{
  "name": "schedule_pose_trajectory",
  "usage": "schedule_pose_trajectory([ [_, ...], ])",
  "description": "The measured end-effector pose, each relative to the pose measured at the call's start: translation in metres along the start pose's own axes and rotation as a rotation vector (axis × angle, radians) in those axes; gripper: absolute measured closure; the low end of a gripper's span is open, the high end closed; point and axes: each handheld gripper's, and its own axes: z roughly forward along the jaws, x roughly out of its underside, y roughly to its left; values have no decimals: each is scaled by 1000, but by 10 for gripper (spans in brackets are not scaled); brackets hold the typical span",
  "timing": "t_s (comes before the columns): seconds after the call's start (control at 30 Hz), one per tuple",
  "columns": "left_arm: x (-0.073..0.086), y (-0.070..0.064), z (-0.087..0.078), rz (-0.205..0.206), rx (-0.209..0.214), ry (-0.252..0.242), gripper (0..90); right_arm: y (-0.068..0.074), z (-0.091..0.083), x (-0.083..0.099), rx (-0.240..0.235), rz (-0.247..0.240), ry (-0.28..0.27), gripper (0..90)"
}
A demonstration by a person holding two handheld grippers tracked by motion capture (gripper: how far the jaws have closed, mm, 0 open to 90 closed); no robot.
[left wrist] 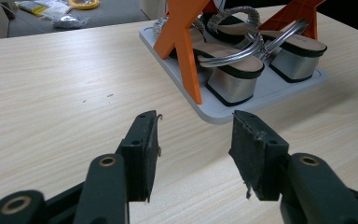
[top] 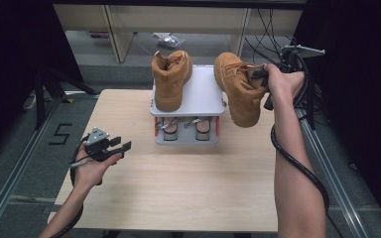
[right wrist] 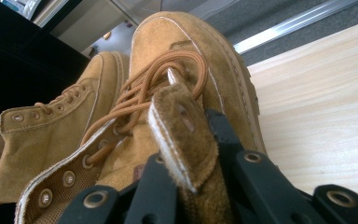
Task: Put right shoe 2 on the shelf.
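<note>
On top of the white rack (top: 198, 94) one tan boot (top: 170, 79) stands, close to the rack's left edge. The other boot (top: 239, 88) hangs in the air just past the rack's right edge. The right gripper (top: 261, 75) pinches this boot by its tongue (right wrist: 182, 133), and the two black jaws are pressed on the tongue from both sides. The orange laces (right wrist: 156, 84) lie right above that grip.

The held boot tips. Its toe points down and toward the person, and its heel end is up and away from the rack's near edge. So its long line runs slanted, from high at the back to low at the front. The standing boot points its toe toward the person too, with its sole flat on the rack.

I think the job now is to set this boot next to its mate on the rack. To do it well, lift the toe until the sole is flat, move it over the bare right part of the rack, and lower it slowly. Keep a gap so it does not bump the first boot. A tongue is soft, so the boot may swing; move gently.

The left gripper (top: 113, 147) waits low, left of the rack, over the wooden table (top: 178, 188). Its jaws are spread wide and hold nothing. Silver sandals (left wrist: 242, 70) sit on the rack's bottom shelf.
</note>
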Motion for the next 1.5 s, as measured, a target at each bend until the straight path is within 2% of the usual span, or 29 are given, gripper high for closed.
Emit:
schedule_pose_trajectory([
  [0.03,0,0,0,1,0,-1,507,0,1,0,-22,-1,-9,839],
  [0.23,0,1,-1,0,-1,0,508,5,1,-2,-24,-2,-9,839],
  [0.27,1,1,-1,-1,-2,0,508,6,1,-3,-4,-1,-1,839],
  [0.3,1,1,-1,-1,-2,-1,508,6,1,-3,-25,3,-8,840],
  [0.4,2,0,-1,-3,-1,-1,508,9,3,-3,-22,12,-9,839],
  [0.43,2,0,-1,-3,-1,0,508,11,3,-3,-5,11,-5,839],
  [0.47,2,0,-1,-3,-1,-1,508,11,4,-3,-24,14,-9,839],
  [0.7,2,2,-2,1,-3,2,508,15,9,-3,-30,-2,-3,839],
  [0.8,2,2,-2,-1,-5,-1,509,18,10,-3,-9,-3,11,839],
  [0.87,2,3,-2,-3,-6,1,509,19,12,-3,-29,-5,3,839],
  [0.93,3,3,-2,-2,-5,2,509,20,13,-3,-28,-10,3,839],
  [0.97,3,3,-1,-2,0,5,509,22,13,-4,-11,-7,17,839],
  [1.1,3,3,-1,-2,0,3,509,25,16,-4,-27,-11,9,839],
  [1.17,3,3,-2,-2,-4,4,509,28,17,-5,-10,-22,19,839],
  [1.4,4,4,-1,-4,-5,6,509,34,22,-5,-25,-18,20,839],
  [1.5,4,5,-2,-4,-8,11,509,35,25,-6,-16,-15,25,839],
])
